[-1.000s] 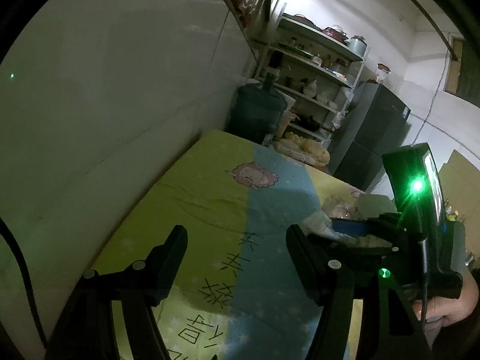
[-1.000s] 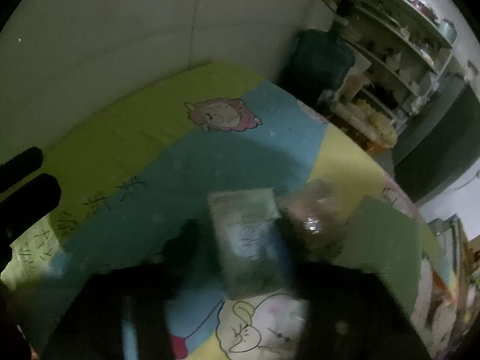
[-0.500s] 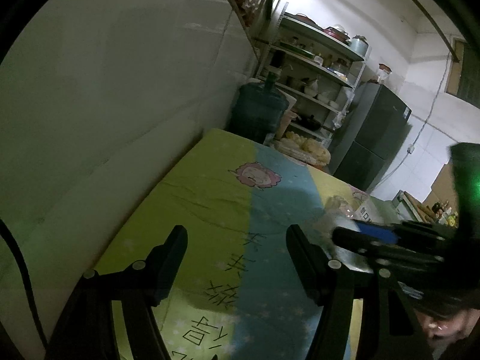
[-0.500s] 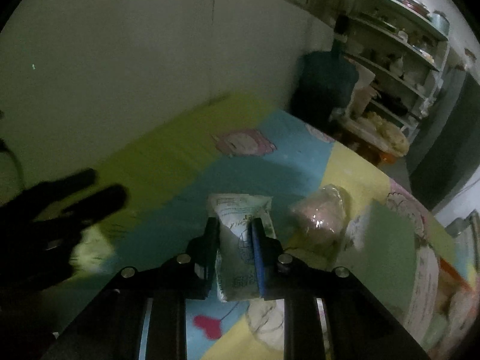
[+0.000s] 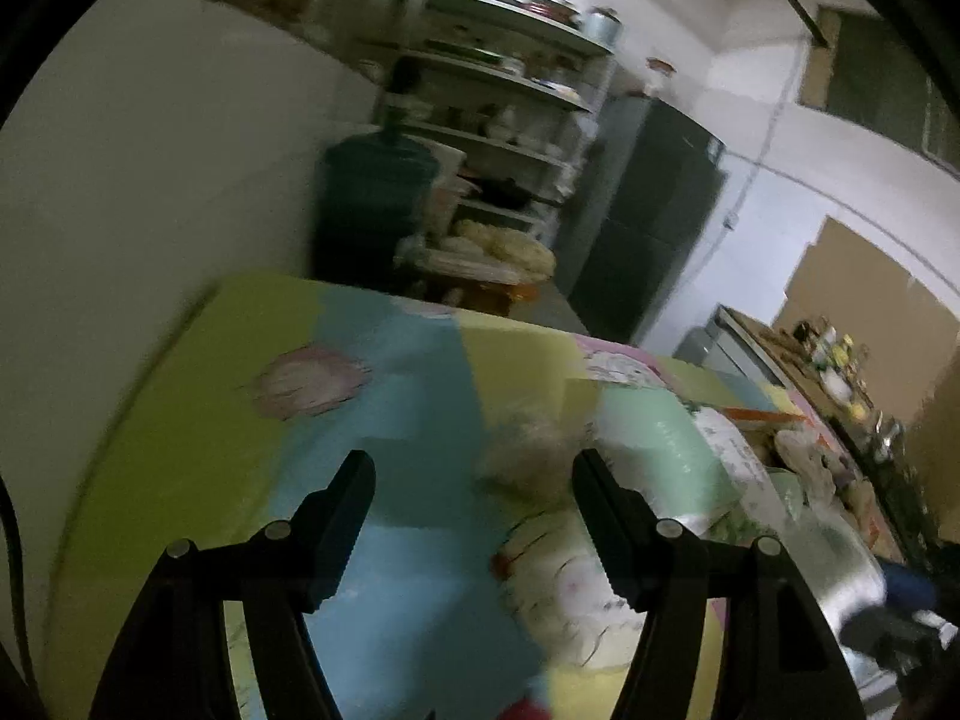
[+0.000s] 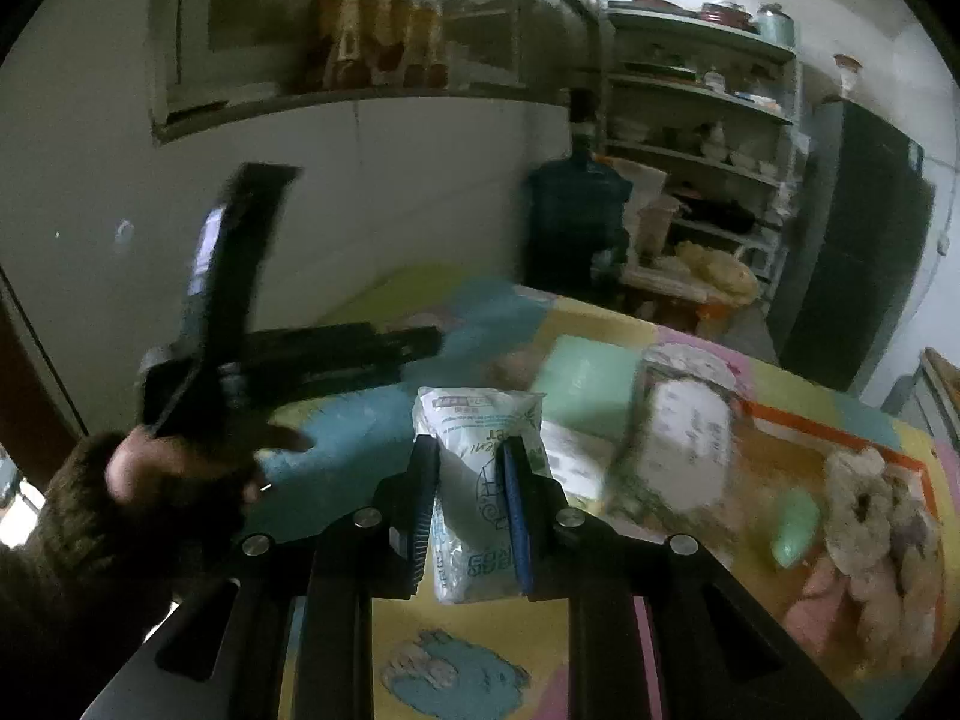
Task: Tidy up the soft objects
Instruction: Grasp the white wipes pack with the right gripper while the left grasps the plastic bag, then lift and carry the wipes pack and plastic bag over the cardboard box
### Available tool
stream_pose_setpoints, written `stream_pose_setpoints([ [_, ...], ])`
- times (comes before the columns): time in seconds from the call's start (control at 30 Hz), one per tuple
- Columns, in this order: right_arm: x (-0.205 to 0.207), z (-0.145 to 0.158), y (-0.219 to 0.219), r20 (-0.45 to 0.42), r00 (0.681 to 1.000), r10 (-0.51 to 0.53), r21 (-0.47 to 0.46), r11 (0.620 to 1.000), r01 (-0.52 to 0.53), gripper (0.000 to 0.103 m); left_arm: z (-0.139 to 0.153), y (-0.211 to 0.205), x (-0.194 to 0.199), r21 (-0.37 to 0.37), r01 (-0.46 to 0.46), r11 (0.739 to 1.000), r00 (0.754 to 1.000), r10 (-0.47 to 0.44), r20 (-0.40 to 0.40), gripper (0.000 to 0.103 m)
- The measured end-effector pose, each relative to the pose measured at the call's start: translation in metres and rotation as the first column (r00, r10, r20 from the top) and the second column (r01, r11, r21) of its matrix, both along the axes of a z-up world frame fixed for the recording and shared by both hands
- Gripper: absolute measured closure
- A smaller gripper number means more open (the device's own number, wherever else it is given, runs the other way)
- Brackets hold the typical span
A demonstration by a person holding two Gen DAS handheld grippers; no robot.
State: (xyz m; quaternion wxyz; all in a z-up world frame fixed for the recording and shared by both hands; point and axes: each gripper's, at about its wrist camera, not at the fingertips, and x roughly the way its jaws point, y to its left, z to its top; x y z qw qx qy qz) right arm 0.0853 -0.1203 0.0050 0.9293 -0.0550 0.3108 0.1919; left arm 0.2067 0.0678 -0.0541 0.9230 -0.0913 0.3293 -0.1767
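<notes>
Now the right claw (image 6: 469,462) had lifted clear of the desk (image 6: 798,420) — clenched on the white packet (image 6: 480,420), carried above it — while the left claw (image 5: 471,480), released and empty, swung toward the pile.

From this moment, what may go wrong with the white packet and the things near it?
1. The right tongs pinch the soft white packet only at its middle, so it might sag or slip out.
2. The open left tongs are empty and close to the right ones, so the two might collide.
3. Both views are blurred, so placement beside the green pad may be inexact.
</notes>
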Motion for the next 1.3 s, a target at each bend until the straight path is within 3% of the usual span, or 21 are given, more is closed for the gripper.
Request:
stream_pose_setpoints([
  [0.13,-0.006,-0.002,-0.021,0.001,1.000,-0.013,0.032,0.999,0.013,0.081,-0.011,-0.027,0.026,0.050,0.048,0.998,0.998,-0.045,-0.049,0.035],
  [0.27,-0.009,-0.005,-0.040,0.000,1.000,-0.014,0.064,0.998,0.014,0.081,-0.023,-0.039,0.046,0.047,0.054,0.997,0.992,-0.049,-0.114,0.036],
  [0.43,-0.007,-0.009,-0.054,-0.003,1.000,-0.013,0.097,0.995,0.013,0.081,-0.029,-0.055,0.055,0.065,0.051,0.997,0.990,-0.042,-0.133,0.036],
  [0.53,-0.007,-0.012,-0.059,-0.006,1.000,-0.014,0.112,0.994,0.015,0.081,-0.032,-0.053,0.061,0.037,0.033,0.999,0.990,-0.027,-0.136,0.038],
  [0.7,-0.006,-0.016,-0.068,-0.013,1.000,-0.020,0.134,0.991,0.021,0.081,-0.041,-0.047,0.066,-0.053,0.032,0.998,0.985,-0.040,-0.168,0.050],
  [1.03,-0.004,-0.019,-0.073,-0.018,0.999,-0.031,0.151,0.988,0.033,0.080,-0.037,-0.042,0.060,-0.095,0.024,0.995,0.991,-0.036,-0.125,0.056],
  [1.3,-0.006,-0.017,-0.073,-0.011,0.999,-0.040,0.149,0.988,0.042,0.080,-0.007,-0.030,0.033,-0.086,-0.015,0.996,1.000,0.014,-0.008,0.056],
])
